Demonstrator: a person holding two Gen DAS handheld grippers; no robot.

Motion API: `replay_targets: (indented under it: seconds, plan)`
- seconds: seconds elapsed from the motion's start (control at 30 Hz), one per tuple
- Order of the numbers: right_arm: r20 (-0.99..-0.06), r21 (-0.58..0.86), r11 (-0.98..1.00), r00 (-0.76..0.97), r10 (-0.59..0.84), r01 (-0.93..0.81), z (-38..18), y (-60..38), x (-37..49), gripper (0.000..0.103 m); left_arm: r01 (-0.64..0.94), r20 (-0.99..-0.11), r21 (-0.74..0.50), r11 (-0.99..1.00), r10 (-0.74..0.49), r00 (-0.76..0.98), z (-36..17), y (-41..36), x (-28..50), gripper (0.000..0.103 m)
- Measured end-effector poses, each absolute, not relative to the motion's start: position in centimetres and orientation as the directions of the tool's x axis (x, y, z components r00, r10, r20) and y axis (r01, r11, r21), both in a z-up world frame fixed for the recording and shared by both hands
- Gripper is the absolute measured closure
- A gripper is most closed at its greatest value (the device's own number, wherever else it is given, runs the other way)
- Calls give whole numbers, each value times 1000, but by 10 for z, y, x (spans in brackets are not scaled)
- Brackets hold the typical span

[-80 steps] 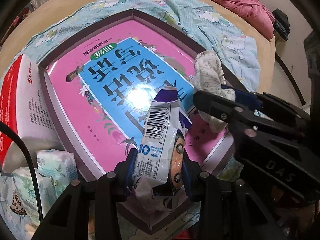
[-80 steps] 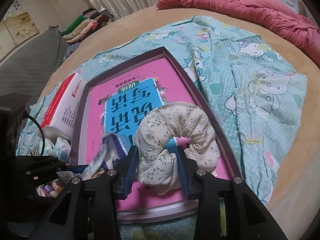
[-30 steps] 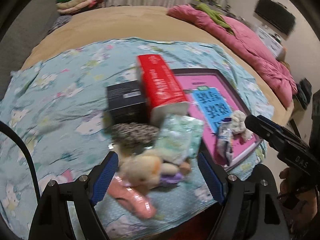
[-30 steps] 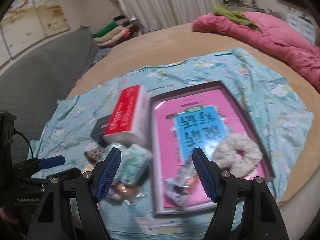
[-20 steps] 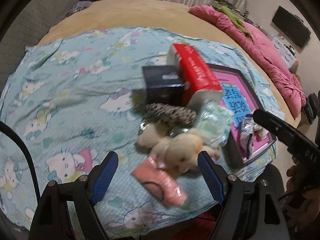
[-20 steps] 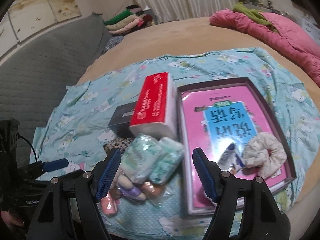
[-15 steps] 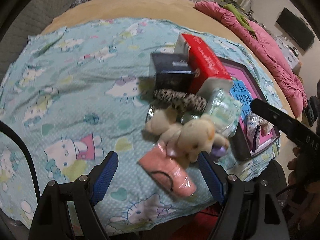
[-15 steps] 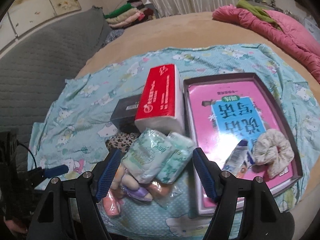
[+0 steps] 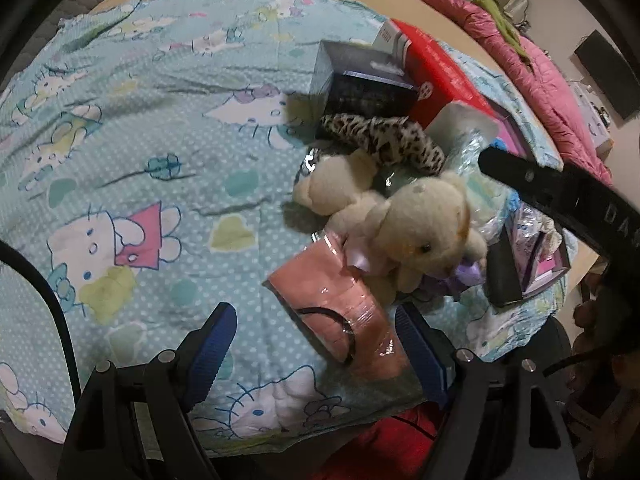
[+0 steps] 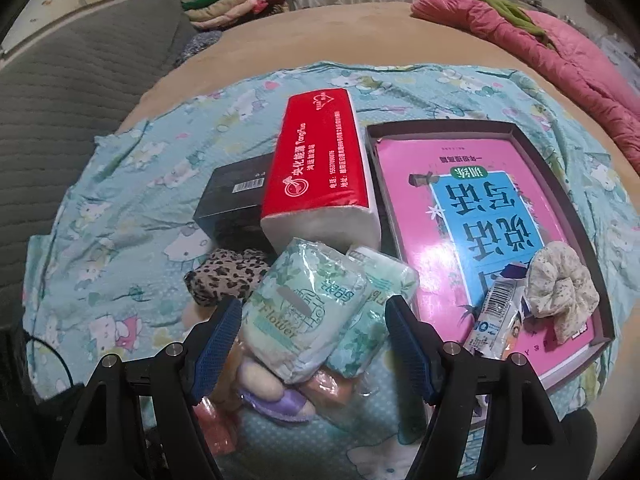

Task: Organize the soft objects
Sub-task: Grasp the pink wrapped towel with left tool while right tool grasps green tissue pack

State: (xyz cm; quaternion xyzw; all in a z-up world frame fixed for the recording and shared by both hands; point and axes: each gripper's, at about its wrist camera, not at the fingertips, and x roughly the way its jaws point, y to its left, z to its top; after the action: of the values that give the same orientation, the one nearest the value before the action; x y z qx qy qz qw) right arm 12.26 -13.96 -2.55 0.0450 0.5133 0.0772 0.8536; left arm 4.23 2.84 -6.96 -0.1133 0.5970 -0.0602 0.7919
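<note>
While both grippers hang w/ jaws apart & empty, soft stuff sits piled mid-frame on the sheet (image 9: 132,160). Left gripper (image 9: 316,344) is over a glossy pink pack (image 9: 336,312); fuzzy cream plush (image 9: 416,224) and leopard scrunchie (image 9: 384,140) lie just above it. Only the right view shows crinkly tissue packs (image 10: 312,312) betw. the right gripper (image 10: 314,340) fingers, a red pack (image 10: 320,152), and the tray (image 10: 560,184) at right w/ floral scrunchie (image 10: 560,292) & sachet (image 10: 496,320). 2.7 s ago those two were clamped; now released in the tray.
</note>
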Motion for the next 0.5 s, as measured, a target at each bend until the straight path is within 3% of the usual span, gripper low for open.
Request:
replay_targets:
  seconds: [0.33,0.5]
  plan:
    - [-892,56,998,446,66,-35,-43,-122,134,27,-74,-943,-240,968,-214,256,-86,21,45,22]
    - [-890,24,998,454,49,-60,-49,-115,136,44,-72,-950,-217,974,-193,246,-92,12,44,22]
